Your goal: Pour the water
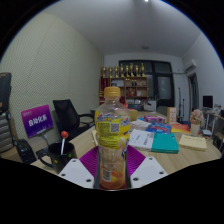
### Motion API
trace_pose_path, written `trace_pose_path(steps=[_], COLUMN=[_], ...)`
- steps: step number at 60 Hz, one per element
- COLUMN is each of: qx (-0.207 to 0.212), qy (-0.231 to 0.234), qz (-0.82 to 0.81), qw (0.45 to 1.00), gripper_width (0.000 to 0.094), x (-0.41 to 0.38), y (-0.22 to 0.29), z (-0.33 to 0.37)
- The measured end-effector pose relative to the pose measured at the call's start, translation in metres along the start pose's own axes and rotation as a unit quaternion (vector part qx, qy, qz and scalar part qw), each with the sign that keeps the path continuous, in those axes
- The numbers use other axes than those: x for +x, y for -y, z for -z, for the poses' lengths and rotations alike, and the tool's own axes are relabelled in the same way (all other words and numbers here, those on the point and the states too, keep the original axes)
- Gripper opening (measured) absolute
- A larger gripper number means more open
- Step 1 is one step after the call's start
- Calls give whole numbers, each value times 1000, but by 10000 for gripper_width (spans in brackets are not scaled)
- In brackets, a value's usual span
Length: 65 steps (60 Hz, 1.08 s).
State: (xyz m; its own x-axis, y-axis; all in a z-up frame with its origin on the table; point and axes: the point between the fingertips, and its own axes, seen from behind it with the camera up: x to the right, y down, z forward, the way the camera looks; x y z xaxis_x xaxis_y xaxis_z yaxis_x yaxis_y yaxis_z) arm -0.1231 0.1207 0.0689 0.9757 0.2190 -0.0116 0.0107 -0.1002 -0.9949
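While the gripper (112, 172) has its two white fingers closed in narrow on it, the clear plastic bottle (112, 140) stands upright between them, both magenta pads (90, 160) pressed against its lower sides. Bottle: orange cap on, yellow-orange label around the middle, pale liquid inside; can't tell whether its base rests on anything. Just beyond it, a wooden desk (185, 157). On the desk, beside the bottle on one side: a black mug (60, 155) holding pens, one with a red ball tip, and a small dark object (26, 150) further out. On the other side: a teal notebook (165, 143) lying flat, papers and colourful boxes behind it, too small to read. A purple sign (37, 120) with white lettering stands past the mug, next to a black office chair (70, 115). Far wall: a shelf with a row of gold trophies (124, 72). White walls and ceiling above.
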Motion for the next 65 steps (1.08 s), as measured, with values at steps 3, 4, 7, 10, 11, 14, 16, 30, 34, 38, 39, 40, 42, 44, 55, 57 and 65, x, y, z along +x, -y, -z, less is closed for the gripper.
trace_pose_path(steps=[3, 4, 7, 10, 11, 14, 16, 30, 34, 38, 39, 40, 42, 44, 55, 57, 65], qx=[3, 6, 6, 5, 5, 5, 4, 10, 13, 23, 26, 28, 34, 40, 47, 47, 47], qy=[-4, -5, -9, -7, -8, -9, -9, -4, 10, 17, 17, 18, 18, 18, 19, 19, 19], qz=[3, 3, 2, 4, 4, 5, 6, -9, -9, -8, -9, -8, -8, -9, -11, -11, -12], qw=[1000, 1000, 1000, 1000, 1000, 1000, 1000, 1000, 1000, 1000, 999, 999, 999, 999, 999, 999, 999], gripper_width=[359, 360, 359, 362, 362, 376, 406, 638, 783, 852, 848, 844, 841, 844, 845, 842, 843], x=[1, 0, -2, -3, -4, -4, 3, 3, -4, -3, -3, -3, -5, -5, -5, -5, -5], y=[0, 2, -7, -7, -6, -7, 0, 1, 3, 8, 9, 10, 12, 13, 16, 16, 16], z=[3, 4, 1, -1, 1, 1, 3, 4, 5, 8, 9, 9, 10, 11, 12, 13, 13])
